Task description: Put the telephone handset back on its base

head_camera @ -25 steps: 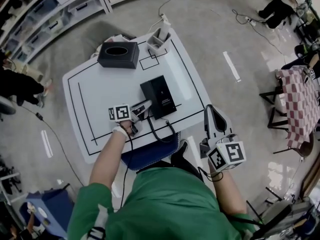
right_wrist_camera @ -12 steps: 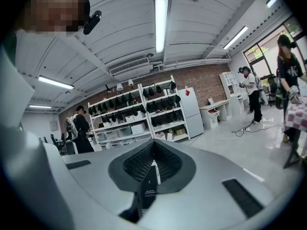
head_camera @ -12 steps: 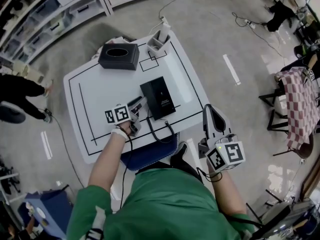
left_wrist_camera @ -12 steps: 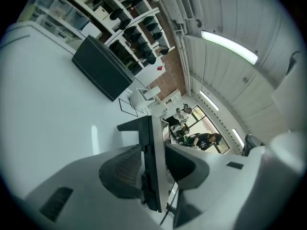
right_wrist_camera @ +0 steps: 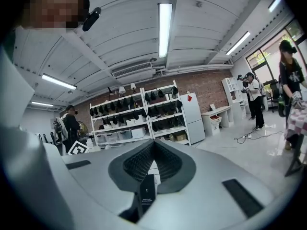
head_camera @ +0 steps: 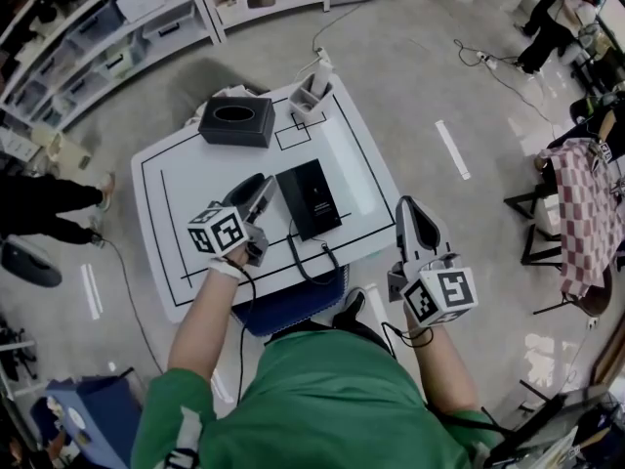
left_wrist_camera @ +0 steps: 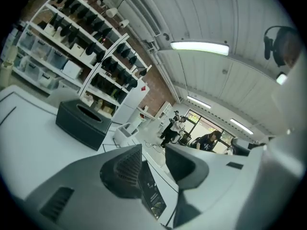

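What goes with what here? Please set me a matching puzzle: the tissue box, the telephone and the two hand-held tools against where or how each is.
Things: 1 tissue box; 2 telephone; 3 left tool; 4 right tool.
Places or states: A beyond the table's right side, jaws together; B mid-table, cord trailing to the near edge; C far left part of the table; D above the table, jaws apart.
Pairs: 1-C; 2-B; 3-D; 4-A.
The left tool's jaws have just been opening, nothing between them.
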